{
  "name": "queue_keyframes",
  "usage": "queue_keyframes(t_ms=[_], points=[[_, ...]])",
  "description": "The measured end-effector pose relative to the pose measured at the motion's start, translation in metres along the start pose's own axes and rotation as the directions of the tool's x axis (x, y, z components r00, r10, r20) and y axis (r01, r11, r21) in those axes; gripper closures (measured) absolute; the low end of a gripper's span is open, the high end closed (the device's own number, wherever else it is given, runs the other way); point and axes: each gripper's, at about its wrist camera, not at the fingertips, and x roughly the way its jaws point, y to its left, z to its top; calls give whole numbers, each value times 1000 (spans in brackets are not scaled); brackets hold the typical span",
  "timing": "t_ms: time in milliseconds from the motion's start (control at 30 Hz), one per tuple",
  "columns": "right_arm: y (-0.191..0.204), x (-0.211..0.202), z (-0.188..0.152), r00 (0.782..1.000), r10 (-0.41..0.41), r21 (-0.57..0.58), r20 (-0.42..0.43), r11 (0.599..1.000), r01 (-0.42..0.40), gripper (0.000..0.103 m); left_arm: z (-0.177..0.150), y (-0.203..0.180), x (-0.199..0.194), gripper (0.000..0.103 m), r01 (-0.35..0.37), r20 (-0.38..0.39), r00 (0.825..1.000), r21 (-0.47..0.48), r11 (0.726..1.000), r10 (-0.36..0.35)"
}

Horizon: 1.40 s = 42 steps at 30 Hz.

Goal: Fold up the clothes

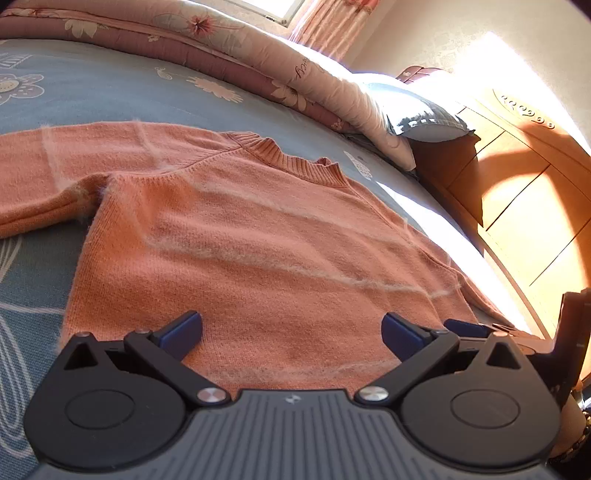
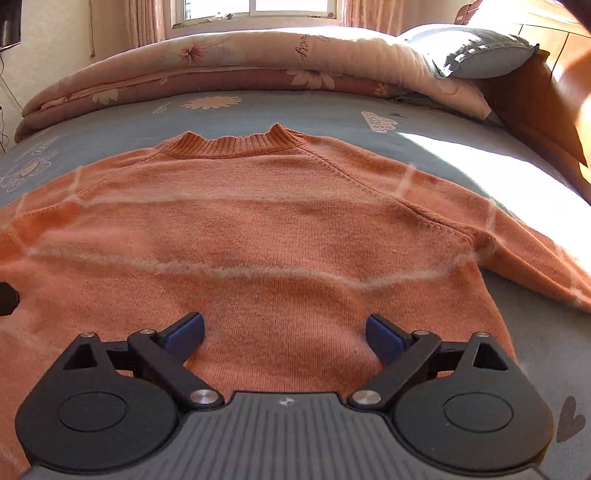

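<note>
An orange knit sweater [image 1: 258, 236] with thin pale stripes lies flat on the bed, ribbed collar at the far end, both sleeves spread outward. My left gripper [image 1: 291, 328] hovers open over its lower hem area, blue pads wide apart, nothing between them. In the right wrist view the same sweater [image 2: 266, 229] fills the middle, and my right gripper [image 2: 284, 330] is open above the lower body of it. Part of the right gripper [image 1: 569, 332] shows at the right edge of the left wrist view.
The bed has a blue-grey sheet [image 2: 295, 107] with flower prints. A folded pink floral quilt [image 2: 240, 55] and a grey pillow [image 2: 476, 50] lie at the far side. A wooden headboard [image 1: 524, 206] stands to the right, a window [image 2: 255, 7] beyond.
</note>
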Motion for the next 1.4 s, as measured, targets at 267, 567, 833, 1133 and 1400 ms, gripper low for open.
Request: queue_keyframes(t_ms=[267, 567, 833, 1133, 1400], points=[[9, -73, -74, 999, 14, 4, -40, 1000, -14, 0, -8, -15, 4, 1, -71, -4, 997, 118, 991, 72], [20, -112, -100, 999, -14, -17, -49, 1000, 14, 0, -20, -34, 10, 1, -164, 9, 986, 268, 949, 167], [9, -98, -101, 1000, 21, 23, 14, 1000, -21, 0, -28, -41, 11, 1, -200, 21, 978, 344, 918, 205], [-72, -110, -72, 998, 51, 321, 48, 945, -63, 1, -25, -37, 7, 1, -182, 8, 982, 311, 933, 189], [-57, -67, -55, 992, 126, 262, -23, 958, -116, 0, -25, -37, 8, 1, -184, 6, 981, 319, 930, 193]])
